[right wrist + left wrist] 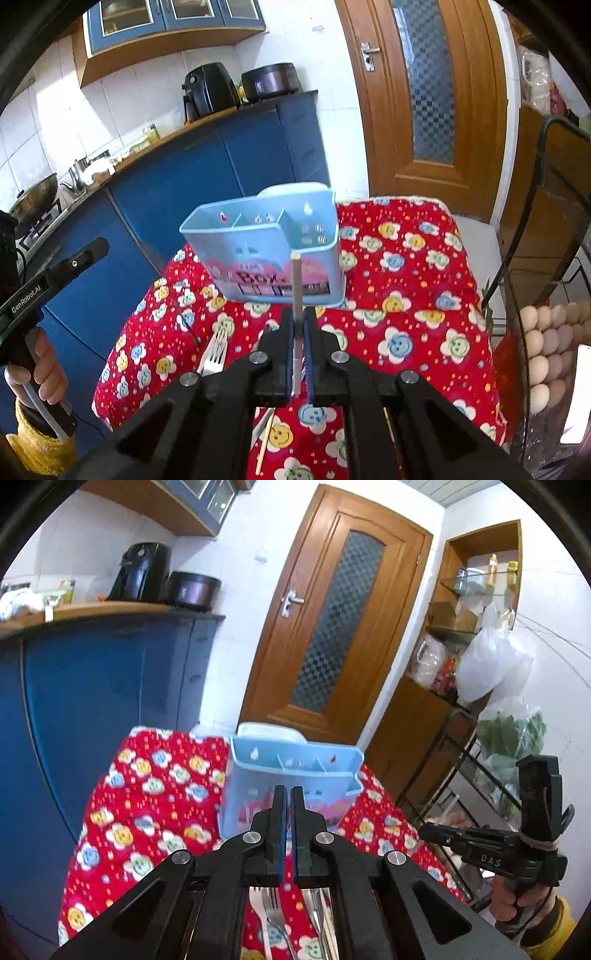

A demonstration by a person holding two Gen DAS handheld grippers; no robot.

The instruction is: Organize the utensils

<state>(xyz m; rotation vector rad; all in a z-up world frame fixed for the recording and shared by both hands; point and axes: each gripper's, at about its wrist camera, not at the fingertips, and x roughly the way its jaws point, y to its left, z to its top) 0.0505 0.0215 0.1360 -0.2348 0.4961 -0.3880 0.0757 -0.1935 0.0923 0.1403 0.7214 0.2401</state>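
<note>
My right gripper (297,314) is shut on a pale chopstick (295,284). The chopstick sticks up past the fingertips, in front of the light blue utensil holder (266,251). The holder stands upright on the red flowered tablecloth (406,295) and has three compartments. My left gripper (289,794) is shut with nothing between its pads, and the utensil holder (291,771) is just beyond it. Under it lie forks (273,904) and other metal utensils (317,912). A fork (218,350) and a loose chopstick (266,439) lie on the cloth near the right gripper.
A blue kitchen counter (207,166) runs along the left of the table. A wooden door (332,620) is behind the table. A wire rack with eggs (546,350) stands close on the right. A hand in a yellow sleeve (37,369) holds the left gripper's handle.
</note>
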